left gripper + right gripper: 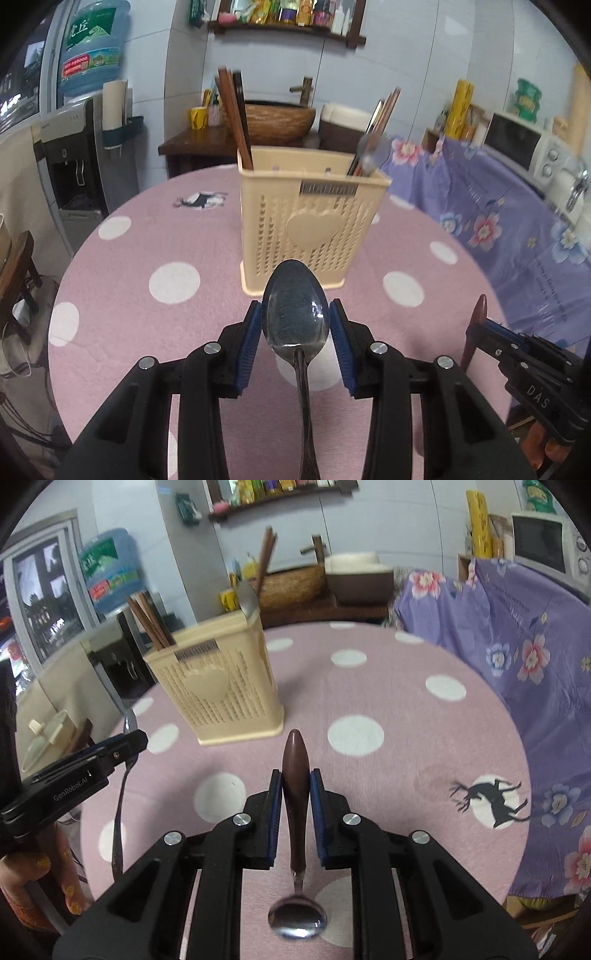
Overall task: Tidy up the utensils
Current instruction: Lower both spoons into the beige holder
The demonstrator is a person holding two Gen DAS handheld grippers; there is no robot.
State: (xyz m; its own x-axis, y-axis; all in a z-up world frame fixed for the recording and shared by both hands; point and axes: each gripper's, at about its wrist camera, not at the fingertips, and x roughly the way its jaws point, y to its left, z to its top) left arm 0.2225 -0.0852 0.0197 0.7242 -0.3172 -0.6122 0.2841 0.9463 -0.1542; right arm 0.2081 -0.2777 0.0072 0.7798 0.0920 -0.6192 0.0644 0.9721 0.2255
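Observation:
A beige plastic utensil holder stands on the pink dotted table, with brown chopsticks and other utensils inside; it also shows in the right wrist view. My left gripper is shut on a metal spoon, gripping its bowl, handle pointing back toward the camera, just short of the holder. My right gripper is shut on a brown-handled spoon, gripping the handle, its metal bowl toward the camera. The right gripper also shows in the left wrist view, and the left gripper in the right wrist view.
The round table has a pink cloth with white dots and a deer print. A purple flowered cloth covers furniture at the right. A water dispenser, a wooden sink stand and a microwave stand behind.

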